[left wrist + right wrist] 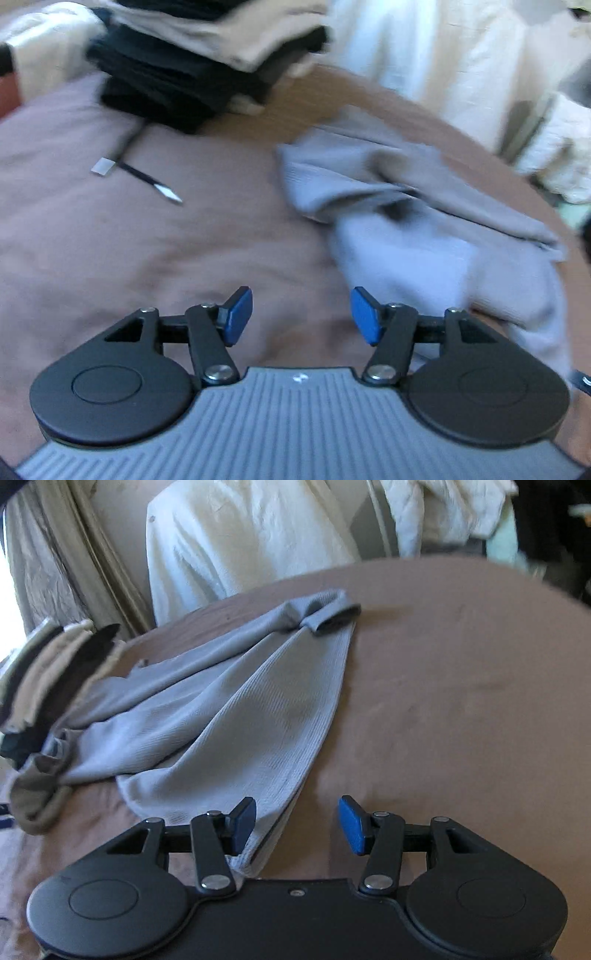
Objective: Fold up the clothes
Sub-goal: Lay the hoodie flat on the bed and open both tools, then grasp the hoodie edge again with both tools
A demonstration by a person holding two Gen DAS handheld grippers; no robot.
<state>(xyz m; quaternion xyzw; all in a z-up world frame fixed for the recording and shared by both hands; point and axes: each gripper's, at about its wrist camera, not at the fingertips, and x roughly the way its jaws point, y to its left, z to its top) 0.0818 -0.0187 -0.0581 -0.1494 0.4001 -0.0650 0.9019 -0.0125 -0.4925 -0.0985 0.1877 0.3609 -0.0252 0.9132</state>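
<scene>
A light grey ribbed garment (pixel 424 229) lies crumpled on the brown bed cover (pixel 147 240), to the right of my left gripper (pixel 301 314). That gripper stands open over bare cover, with nothing between its blue pads. In the right wrist view the same grey garment (pixel 229 709) spreads out to the upper left, and its near corner reaches in beside the left finger of my right gripper (pixel 297 823). The right gripper is open and its pads do not press on the cloth.
A stack of folded black and beige clothes (pixel 192 55) sits at the far left (pixel 55 672). A black cord with a white tag (pixel 147 177) lies on the cover. White cloth (pixel 240 542) hangs behind the bed. An olive rolled piece (pixel 37 801) lies at the left.
</scene>
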